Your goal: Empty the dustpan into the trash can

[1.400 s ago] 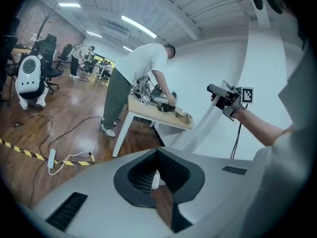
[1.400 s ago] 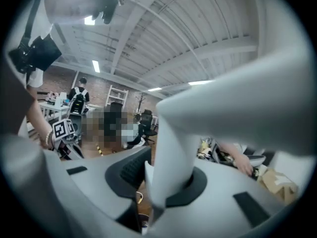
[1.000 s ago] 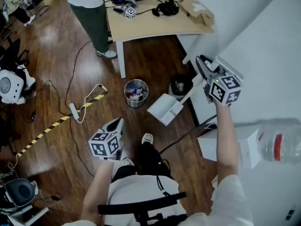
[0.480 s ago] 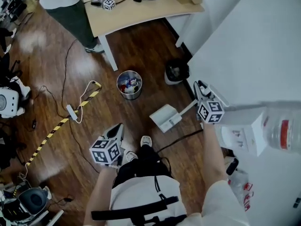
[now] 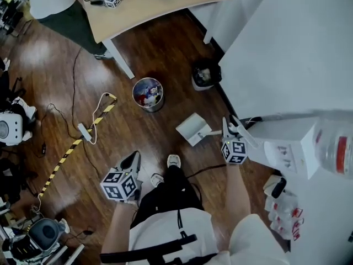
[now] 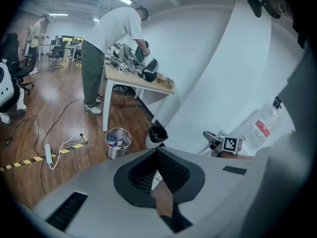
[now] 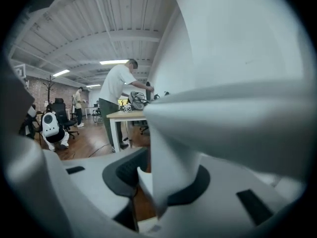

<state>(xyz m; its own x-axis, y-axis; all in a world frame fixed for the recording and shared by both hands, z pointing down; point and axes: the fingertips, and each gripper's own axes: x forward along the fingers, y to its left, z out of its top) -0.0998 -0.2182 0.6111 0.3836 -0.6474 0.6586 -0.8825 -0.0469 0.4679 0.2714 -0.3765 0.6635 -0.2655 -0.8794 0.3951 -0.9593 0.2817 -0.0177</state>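
The white dustpan sits low over the wooden floor, right of and nearer than the round metal trash can, which holds colourful litter. Its long handle runs right into my right gripper. In the right gripper view the white handle lies between the jaws of that gripper, which are opening; floor shows beside one pad. My left gripper hangs by my left knee, its pads together with nothing in them. From the left gripper view the can stands ahead.
A black bin stands by the white wall beyond the dustpan. A wooden desk and a standing person are at the far end. A cable and power strip and striped tape cross the floor at left. A white box is at right.
My right gripper has come down from shoulder height to near the floor, carrying the dustpan away from the trash can toward the wall. The left gripper dropped a little.
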